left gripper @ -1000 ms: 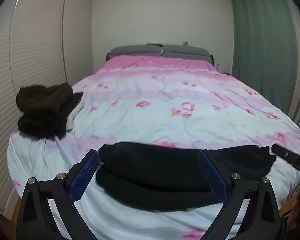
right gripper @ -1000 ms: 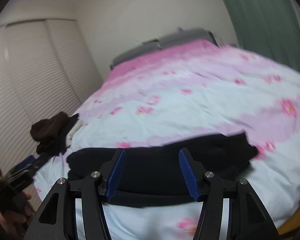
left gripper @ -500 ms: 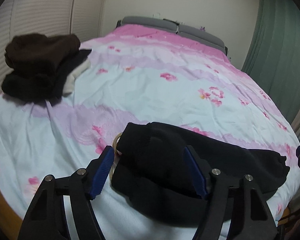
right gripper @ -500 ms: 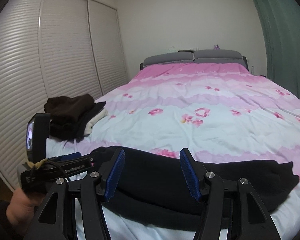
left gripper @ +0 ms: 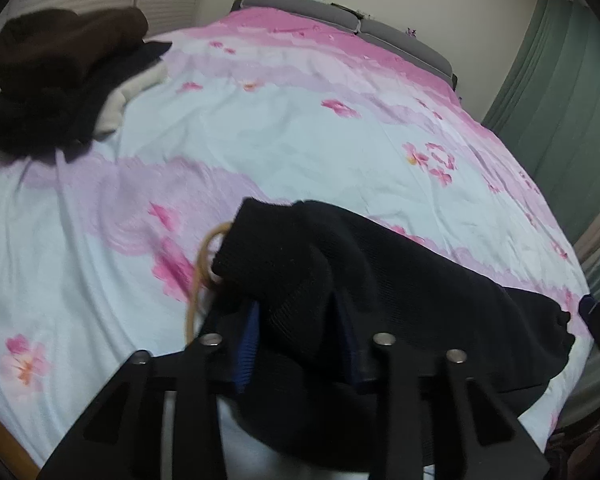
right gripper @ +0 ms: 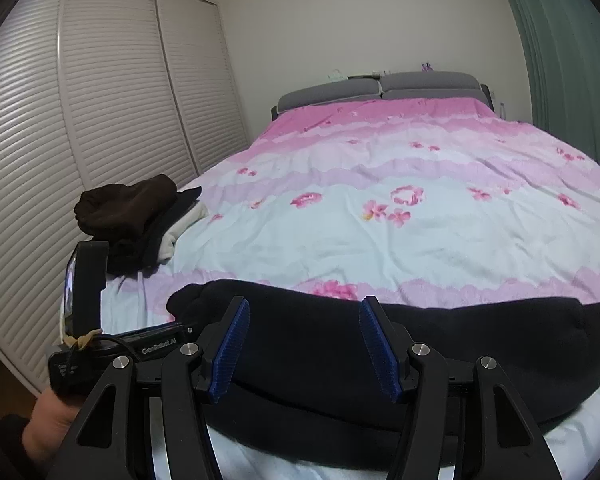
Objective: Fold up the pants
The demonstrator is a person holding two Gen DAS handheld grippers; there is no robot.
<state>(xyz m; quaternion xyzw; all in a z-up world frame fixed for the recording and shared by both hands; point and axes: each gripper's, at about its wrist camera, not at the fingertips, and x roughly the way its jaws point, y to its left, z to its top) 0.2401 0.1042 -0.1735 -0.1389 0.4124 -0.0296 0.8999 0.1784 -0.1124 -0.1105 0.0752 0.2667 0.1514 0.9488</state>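
The black pants (right gripper: 440,344) lie folded lengthwise across the near edge of the bed. In the left wrist view my left gripper (left gripper: 300,344) is shut on the left end of the pants (left gripper: 300,264), which bunches up between the blue pads and hides most of them. In the right wrist view my right gripper (right gripper: 304,344) is open and empty, its blue pads (right gripper: 232,344) hovering over the middle of the pants. The left gripper's body (right gripper: 112,344) shows at the lower left of the right wrist view.
A pile of dark brown, black and cream clothes (left gripper: 60,72) sits on the bed's left side, also in the right wrist view (right gripper: 136,216). The pink floral duvet (right gripper: 380,208) covers the bed. Louvred wardrobe doors (right gripper: 80,120) stand left, green curtains (left gripper: 560,92) right.
My left gripper moved forward onto the left end of the pants and closed on it, lifting the fabric. The right gripper swung to face up the bed and stayed open.
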